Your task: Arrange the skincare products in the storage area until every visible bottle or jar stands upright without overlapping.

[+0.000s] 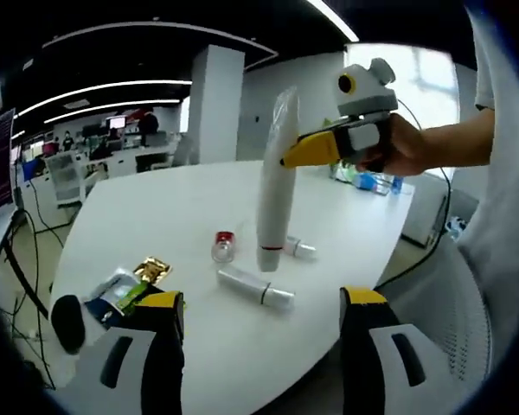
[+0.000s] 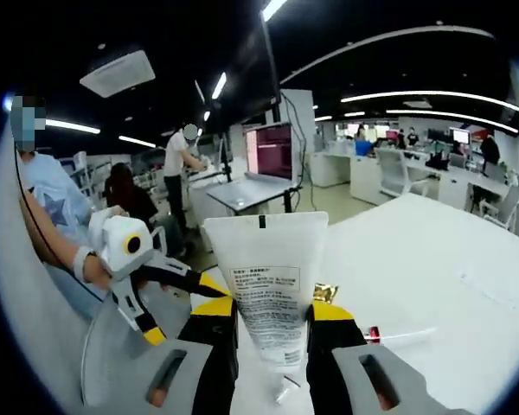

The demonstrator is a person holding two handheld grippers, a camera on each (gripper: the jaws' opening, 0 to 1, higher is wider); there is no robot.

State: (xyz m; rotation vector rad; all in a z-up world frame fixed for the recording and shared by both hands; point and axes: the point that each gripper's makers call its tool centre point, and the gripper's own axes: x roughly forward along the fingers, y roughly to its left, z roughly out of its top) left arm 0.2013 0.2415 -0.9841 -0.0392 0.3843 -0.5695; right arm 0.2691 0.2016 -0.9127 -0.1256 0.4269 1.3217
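A tall white tube hangs above the white table, cap end down and crimped end up, with my right gripper shut on its upper part. In the right gripper view the tube stands between the yellow-tipped jaws of that gripper, printed label facing me. My left gripper is open and holds nothing, low over the table's near edge. On the table lie a white bottle, a small red-capped bottle and another small bottle behind the tube.
Sachets, a gold packet and a black object lie at the table's left edge. A person's hand grips the right gripper. My left gripper appears at left. Desks, chairs and people fill the office behind.
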